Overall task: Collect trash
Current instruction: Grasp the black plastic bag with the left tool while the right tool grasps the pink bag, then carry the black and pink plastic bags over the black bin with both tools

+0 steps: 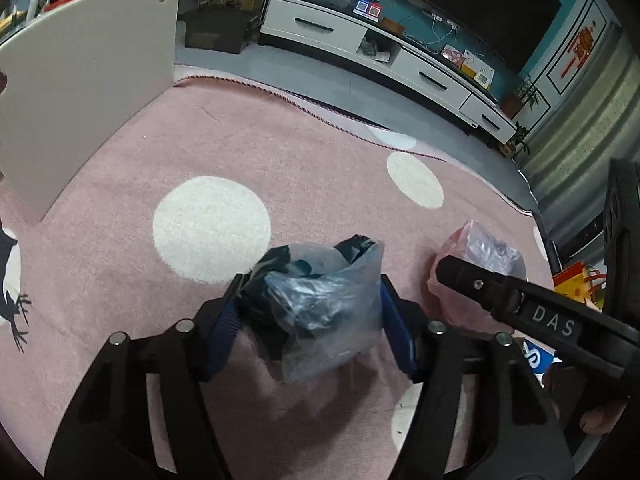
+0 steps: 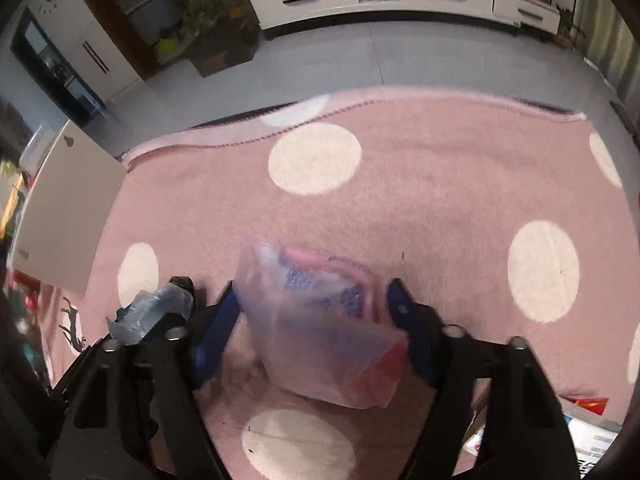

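Note:
A clear plastic bag with dark stuff inside (image 1: pixel 324 304) sits between the blue pads of my left gripper (image 1: pixel 312 312), which is shut on it above the pink rug. A pinkish see-through bag with blue print (image 2: pixel 320 332) sits between the pads of my right gripper (image 2: pixel 316 320), which is shut on it. In the left wrist view the pink bag (image 1: pixel 476 256) shows to the right behind the right gripper's black finger. In the right wrist view the clear bag (image 2: pixel 156 308) shows at the lower left.
A pink rug with white dots (image 1: pixel 212 228) covers the floor. A white board (image 1: pixel 80 92) stands at the left. A white TV cabinet (image 1: pixel 400 60) runs along the far wall. Potted plants (image 2: pixel 216 20) stand at the back. Papers and packaging (image 2: pixel 592 436) lie at the lower right.

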`<action>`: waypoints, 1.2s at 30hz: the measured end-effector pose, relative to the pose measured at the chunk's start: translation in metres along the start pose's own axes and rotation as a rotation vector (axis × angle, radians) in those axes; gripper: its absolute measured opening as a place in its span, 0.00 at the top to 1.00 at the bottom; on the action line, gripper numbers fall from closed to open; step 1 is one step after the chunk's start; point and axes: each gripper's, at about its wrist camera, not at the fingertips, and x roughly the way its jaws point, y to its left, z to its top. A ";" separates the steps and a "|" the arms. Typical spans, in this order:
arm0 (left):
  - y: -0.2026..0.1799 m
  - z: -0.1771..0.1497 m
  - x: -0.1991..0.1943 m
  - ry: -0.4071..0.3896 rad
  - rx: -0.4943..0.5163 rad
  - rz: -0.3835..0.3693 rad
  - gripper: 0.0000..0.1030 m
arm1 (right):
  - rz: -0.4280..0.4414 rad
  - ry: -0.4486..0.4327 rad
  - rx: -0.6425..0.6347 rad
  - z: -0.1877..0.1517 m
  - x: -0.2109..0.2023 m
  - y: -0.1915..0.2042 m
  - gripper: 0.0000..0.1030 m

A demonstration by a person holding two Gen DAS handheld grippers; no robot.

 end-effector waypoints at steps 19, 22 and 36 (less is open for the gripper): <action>-0.134 -0.133 -0.154 -0.032 0.122 -0.201 0.43 | -0.212 -0.431 0.061 -0.164 -0.242 -0.097 0.46; -0.181 -0.167 -0.170 -0.022 0.206 -0.270 0.43 | -0.308 -0.478 0.125 -0.196 -0.275 -0.132 0.46; -0.355 -0.262 -0.151 0.105 0.529 -0.468 0.42 | -0.453 -0.519 0.519 -0.279 -0.320 -0.308 0.45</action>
